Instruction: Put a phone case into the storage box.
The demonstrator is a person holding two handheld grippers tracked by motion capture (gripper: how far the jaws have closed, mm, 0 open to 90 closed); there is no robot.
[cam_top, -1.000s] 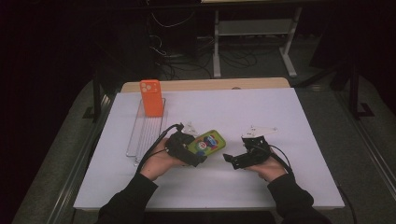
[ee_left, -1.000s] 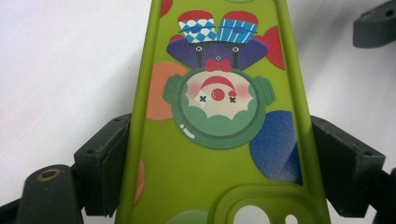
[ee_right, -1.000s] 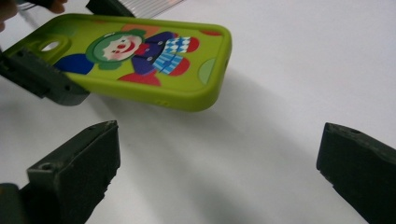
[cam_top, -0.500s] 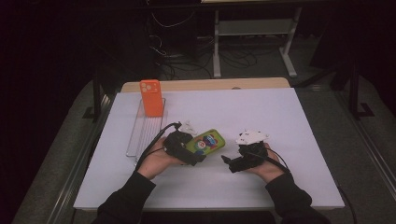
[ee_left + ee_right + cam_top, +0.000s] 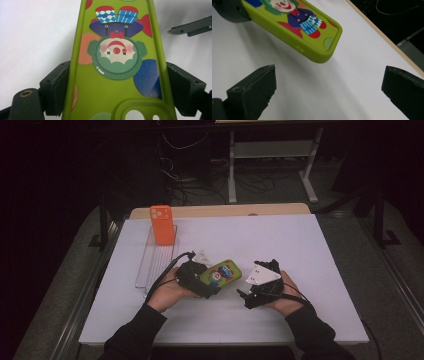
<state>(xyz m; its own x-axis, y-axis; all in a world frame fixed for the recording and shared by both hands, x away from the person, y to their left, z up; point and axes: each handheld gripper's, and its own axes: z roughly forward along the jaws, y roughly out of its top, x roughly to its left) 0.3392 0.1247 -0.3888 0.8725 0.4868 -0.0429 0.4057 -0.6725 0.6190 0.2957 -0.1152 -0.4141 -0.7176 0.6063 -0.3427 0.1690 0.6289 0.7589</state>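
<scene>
A lab or test room is indicated: a plain white rectangular surface (image 5: 280,245) is set in a darkened space, loose black cables (image 5: 250,182) are strewn on the grey floor behind it, and a white metal-framed bench (image 5: 272,150) is seen at the back.

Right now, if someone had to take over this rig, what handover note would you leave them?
Left gripper: shut on the green clown-print phone case, jaws clamped on its long sides, case held above the white table.
Right gripper: open, nothing between the jaws, close to the case's free end.
Orange phone case: standing upright at the far end of the clear slotted rack.
Done: the green case is picked up.
Left, probably: take the green case's free end with the right gripper, or stand it in the rack by the orange one.
</scene>
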